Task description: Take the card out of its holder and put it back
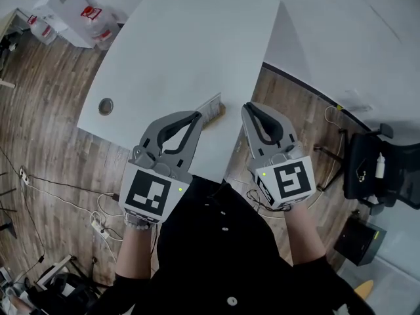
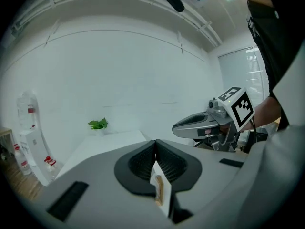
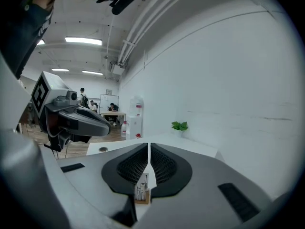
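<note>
A white card [image 1: 211,104] stands in a small wooden holder [image 1: 221,109] near the front edge of the white table [image 1: 190,38]. My left gripper [image 1: 197,118] hovers just short of the card, jaws shut and empty. My right gripper [image 1: 247,109] hangs to the card's right, past the table's edge, also shut with nothing in it. Beneath the closed jaws in the left gripper view, the card [image 2: 155,181] and holder [image 2: 160,191] show edge-on. The right gripper view shows the printed card [image 3: 141,187] in its holder [image 3: 141,197] under the jaws.
A round cable hole [image 1: 105,105] sits at the table's left edge. A small plant [image 2: 98,124] stands at the table's far end. A black office chair [image 1: 374,169] is on the right; boxes and water bottles [image 1: 72,12] at far left; cables [image 1: 98,218] lie on the wooden floor.
</note>
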{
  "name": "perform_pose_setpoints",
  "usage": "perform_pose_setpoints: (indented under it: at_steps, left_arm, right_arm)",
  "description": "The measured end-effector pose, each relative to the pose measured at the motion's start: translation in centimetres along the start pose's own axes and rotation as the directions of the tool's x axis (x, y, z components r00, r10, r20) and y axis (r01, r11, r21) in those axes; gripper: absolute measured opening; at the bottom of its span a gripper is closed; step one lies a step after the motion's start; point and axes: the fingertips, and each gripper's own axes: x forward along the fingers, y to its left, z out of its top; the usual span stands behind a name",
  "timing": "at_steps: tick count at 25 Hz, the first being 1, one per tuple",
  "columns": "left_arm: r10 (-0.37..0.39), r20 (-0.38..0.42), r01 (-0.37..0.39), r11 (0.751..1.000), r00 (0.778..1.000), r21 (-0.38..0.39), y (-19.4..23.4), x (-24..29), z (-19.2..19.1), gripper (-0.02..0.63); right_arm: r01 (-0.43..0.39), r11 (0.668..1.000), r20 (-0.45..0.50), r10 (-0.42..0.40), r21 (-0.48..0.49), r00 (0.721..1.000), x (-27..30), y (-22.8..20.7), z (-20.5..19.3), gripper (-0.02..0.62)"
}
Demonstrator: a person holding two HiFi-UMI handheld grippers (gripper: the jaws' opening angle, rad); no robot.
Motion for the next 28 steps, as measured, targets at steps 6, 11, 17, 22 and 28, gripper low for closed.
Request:
perform_pose_setpoints:
  at_steps: [6, 11, 17, 22, 28]
  left_arm:
    - [-0.002, 0.014, 0.003, 1.0, 1.0, -0.011, -0.9, -0.5, 2.0, 0.015]
    - [-0.015, 0.038, 0.014, 1.0, 0.999, 0.018, -1.2, -0.9, 2.9, 0.015]
    - [-0.016, 0.045, 0.015, 1.0, 0.999, 0.026, -1.4, -1.0, 3.3, 0.015]
    - [-0.022, 0.047, 0.02, 0.999, 0.999, 0.04, -1.4, -0.9, 3.5, 0.015]
    - [-0.034, 0.044, 0.032, 0.999, 0.998, 0.041, -1.8, -1.1, 3.2, 0.015]
  right_arm:
    - [0.033, 0.998, 0.054, -0.031, -0.044, 0.998, -2.5, -0.4, 2.7, 0.051]
    - [0.06, 0.997, 0.082, -0.056, -0.047, 0.995, -3.9, -0.5, 3.8, 0.051]
    - [0.065, 0.997, 0.084, -0.061, -0.05, 0.995, -4.7, -0.2, 4.0, 0.049]
    - [0.064, 0.996, 0.089, -0.059, -0.054, 0.994, -4.7, -0.1, 4.3, 0.049]
    - [0.061, 0.997, 0.081, -0.057, -0.055, 0.995, -4.7, 0.2, 4.1, 0.049]
